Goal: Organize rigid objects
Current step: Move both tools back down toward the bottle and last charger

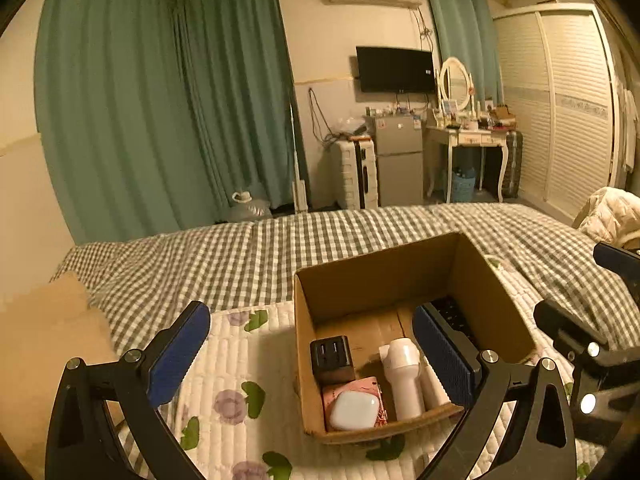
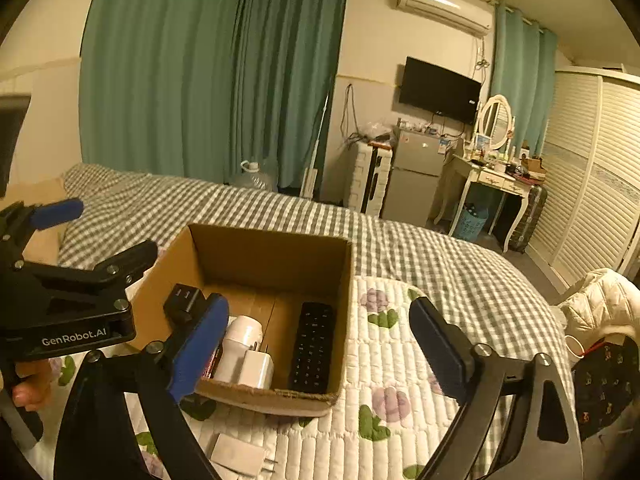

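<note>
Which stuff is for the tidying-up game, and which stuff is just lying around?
For the job:
cardboard box
black remote
white plug
white bottle
black charger cube
white case
flat white adapter, not yet boxed

Just lying about:
white jacket
water jug
TV

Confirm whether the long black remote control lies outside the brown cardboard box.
No: the long black remote control lies inside the brown cardboard box, flat along its right wall beside the white plug adapter.

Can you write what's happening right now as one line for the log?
left gripper: open, empty | right gripper: open, empty | box: holds remote, charger, black cube
</note>
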The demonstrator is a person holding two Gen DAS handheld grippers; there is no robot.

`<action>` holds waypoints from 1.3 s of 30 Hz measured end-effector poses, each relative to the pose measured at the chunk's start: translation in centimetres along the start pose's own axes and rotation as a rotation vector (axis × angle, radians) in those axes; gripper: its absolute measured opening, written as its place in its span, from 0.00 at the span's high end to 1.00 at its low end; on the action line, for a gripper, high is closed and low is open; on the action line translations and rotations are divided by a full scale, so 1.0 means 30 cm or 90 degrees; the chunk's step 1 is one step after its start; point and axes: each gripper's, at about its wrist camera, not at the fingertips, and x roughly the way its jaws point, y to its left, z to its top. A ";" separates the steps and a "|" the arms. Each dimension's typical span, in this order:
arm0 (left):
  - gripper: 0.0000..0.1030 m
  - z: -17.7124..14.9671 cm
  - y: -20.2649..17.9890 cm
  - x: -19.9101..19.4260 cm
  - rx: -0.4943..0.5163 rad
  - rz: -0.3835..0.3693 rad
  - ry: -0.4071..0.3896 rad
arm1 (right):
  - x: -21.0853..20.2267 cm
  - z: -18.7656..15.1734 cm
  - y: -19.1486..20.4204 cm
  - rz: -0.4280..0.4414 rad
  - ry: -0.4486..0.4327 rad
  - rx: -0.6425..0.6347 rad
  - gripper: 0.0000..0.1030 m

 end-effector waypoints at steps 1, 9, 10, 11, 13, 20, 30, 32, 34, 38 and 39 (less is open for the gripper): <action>0.00 -0.001 0.003 -0.021 -0.001 -0.008 -0.005 | -0.023 0.000 -0.006 -0.001 -0.005 0.003 0.10; 0.00 0.003 0.004 -0.150 -0.004 -0.012 -0.023 | -0.166 -0.015 -0.050 -0.001 -0.031 0.023 0.00; 0.00 -0.001 0.003 -0.169 -0.004 -0.016 -0.027 | -0.182 -0.020 -0.052 -0.001 -0.033 0.023 0.00; 0.00 -0.007 0.002 -0.187 -0.002 -0.020 -0.032 | -0.195 -0.024 -0.051 -0.003 -0.035 0.023 0.00; 0.00 -0.019 -0.005 -0.224 0.004 -0.024 -0.038 | -0.230 -0.038 -0.055 -0.010 -0.040 0.022 0.00; 0.00 -0.070 -0.012 -0.270 -0.013 -0.041 -0.012 | -0.304 -0.078 -0.084 -0.032 -0.051 0.030 0.00; 0.00 -0.220 -0.063 -0.172 -0.031 -0.044 0.069 | -0.294 -0.163 -0.130 -0.021 -0.027 0.045 0.00; 0.00 -0.262 -0.088 -0.150 -0.025 -0.050 0.086 | -0.271 -0.186 -0.137 -0.017 -0.013 0.051 0.00; 0.00 -0.309 -0.120 -0.120 -0.018 -0.058 0.108 | -0.248 -0.205 -0.144 -0.013 -0.001 0.054 0.00; 0.00 -0.388 -0.176 -0.072 -0.007 -0.076 0.147 | -0.188 -0.260 -0.153 0.003 0.029 0.055 0.00; 0.00 -0.413 -0.194 -0.057 -0.002 -0.082 0.160 | -0.174 -0.273 -0.154 0.006 0.035 0.055 0.00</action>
